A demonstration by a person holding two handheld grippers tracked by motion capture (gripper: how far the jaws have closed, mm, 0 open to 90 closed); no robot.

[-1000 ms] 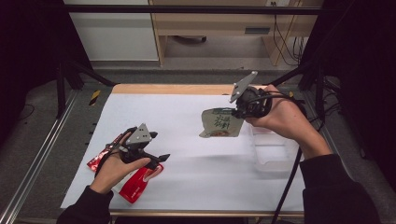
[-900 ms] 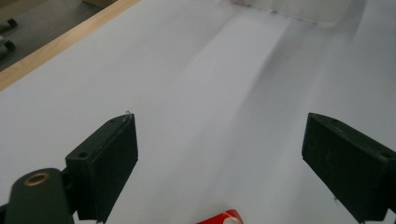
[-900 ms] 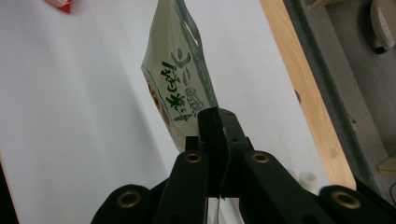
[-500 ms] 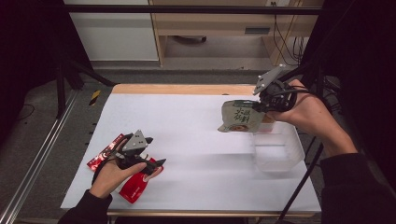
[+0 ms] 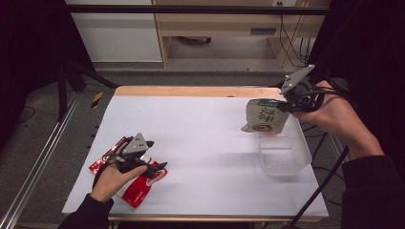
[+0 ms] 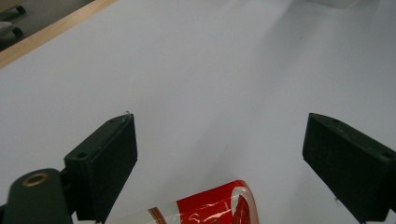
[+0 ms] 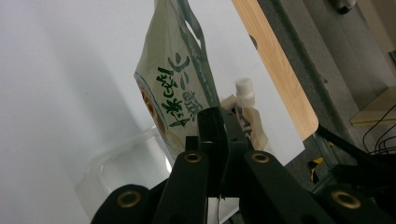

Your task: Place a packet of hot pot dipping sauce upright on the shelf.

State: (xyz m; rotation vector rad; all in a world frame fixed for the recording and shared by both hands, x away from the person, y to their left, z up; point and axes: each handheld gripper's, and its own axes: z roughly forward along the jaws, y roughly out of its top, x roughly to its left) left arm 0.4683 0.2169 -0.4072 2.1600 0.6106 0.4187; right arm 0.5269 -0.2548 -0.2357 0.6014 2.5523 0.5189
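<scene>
In the high view, nearest at about 7 o'clock, the left gripper (image 5: 152,168) rests low over a red snack packet (image 5: 139,190), with a second red packet (image 5: 106,157) just beside it toward 9 o'clock; the left gripper view shows its jaws standing wide with nothing between them, the red packet's glossy end (image 6: 219,205) lying on the white table (image 6: 224,70) just short of the pads.

Farther off, at about 3 o'clock, a clear plastic container (image 5: 282,155) sits open and looks empty; above its far rim, at roughly 2 o'clock, the right gripper (image 5: 285,106) carries a pale green spouted pouch (image 5: 263,116) clear of the table; the jaws are clamped tight on the pouch's top edge near the white spout cap (image 7: 245,92), and the body hangs down slantwise below them.

The pouch looks light and soft, a flexible film that sags and swings from one pinched corner; the smooth film could slide in the pads, so the stiffer sealed seam by the spout seems the safest place to grip; the flat belly would likely buckle. Lowered into the container, it will probably flop onto its side rather than stand.
</scene>
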